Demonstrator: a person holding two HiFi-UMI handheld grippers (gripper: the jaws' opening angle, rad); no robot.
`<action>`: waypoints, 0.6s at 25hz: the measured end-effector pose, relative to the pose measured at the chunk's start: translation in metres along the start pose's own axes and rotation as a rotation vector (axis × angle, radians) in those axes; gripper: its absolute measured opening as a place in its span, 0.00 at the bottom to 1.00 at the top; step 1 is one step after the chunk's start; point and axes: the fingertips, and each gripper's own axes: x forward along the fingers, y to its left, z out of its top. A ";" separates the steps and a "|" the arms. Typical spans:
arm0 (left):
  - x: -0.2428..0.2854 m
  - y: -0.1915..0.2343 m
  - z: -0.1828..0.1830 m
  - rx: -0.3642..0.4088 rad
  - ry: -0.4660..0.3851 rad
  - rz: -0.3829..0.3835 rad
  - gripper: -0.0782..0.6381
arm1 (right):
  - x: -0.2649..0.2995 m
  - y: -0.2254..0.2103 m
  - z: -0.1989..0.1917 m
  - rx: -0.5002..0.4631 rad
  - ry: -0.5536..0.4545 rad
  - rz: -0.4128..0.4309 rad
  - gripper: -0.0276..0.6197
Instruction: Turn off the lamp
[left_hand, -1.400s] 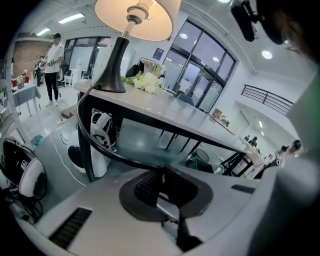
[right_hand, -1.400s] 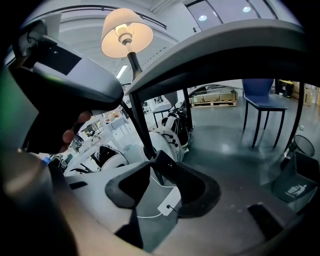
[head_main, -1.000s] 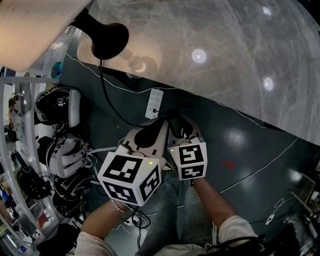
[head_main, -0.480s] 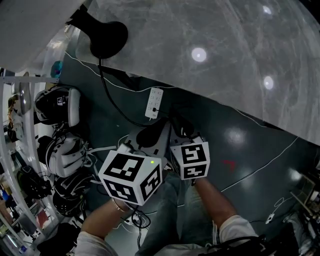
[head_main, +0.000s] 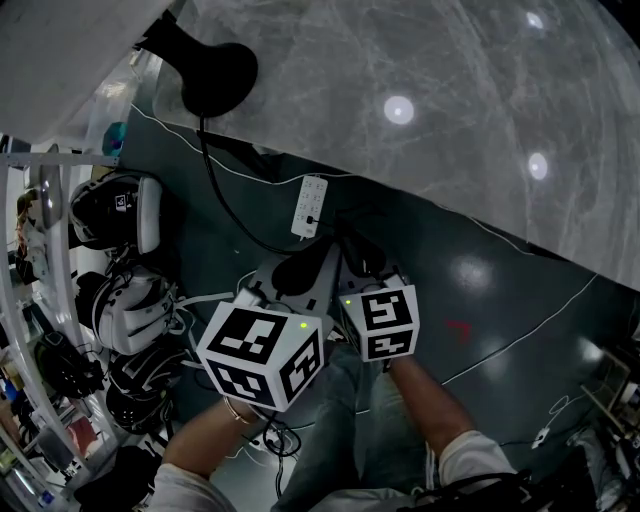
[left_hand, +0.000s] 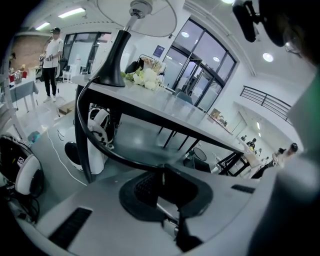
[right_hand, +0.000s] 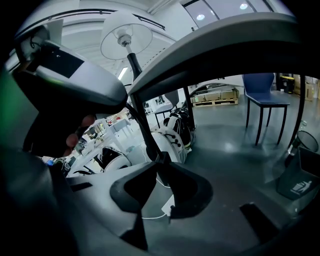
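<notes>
— Up on the far-left corner of the table (head_main: 450, 150): lamp (head_main: 215, 75), black foot (left_hand: 114, 70) near the edge, shade (right_hand: 125, 40) grey, no glow to be seen.
— Reads as off, then?
— Looks so (going by the dull shade in both gripper views as well). Puts the step at its tail end: switching done, or as good as.
— And the cord (head_main: 215, 195)?
— Drops from the foot over the table edge, then sweeps down to both grippers; power strip (head_main: 310, 205) lying on the floor (head_main: 450, 280) just beyond them.
— Left gripper (left_hand: 162, 175)?
— Clamped tight on the cord, holding it steady.
— Right gripper (right_hand: 160, 162)?
— Closing, with the same cord between the tips and seemingly touched by them, just beside the left one. Cannot make out the switch itself.
— Next move?
— Calls for a glance to confirm the dark shade, then easing both pairs of jaws apart and letting the cord hang, gently, without tugging the lamp toward the edge.
— Risk?
— Little, beyond a snagged cord.
</notes>
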 end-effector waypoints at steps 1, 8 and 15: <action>0.000 0.000 -0.001 0.000 0.001 0.001 0.14 | 0.000 0.000 -0.001 0.001 0.002 0.001 0.15; 0.002 0.004 -0.003 0.006 0.003 0.002 0.14 | 0.004 0.001 -0.004 0.002 0.004 0.011 0.15; 0.003 0.009 -0.006 0.011 0.004 0.005 0.14 | 0.006 0.004 -0.009 0.005 0.008 0.031 0.15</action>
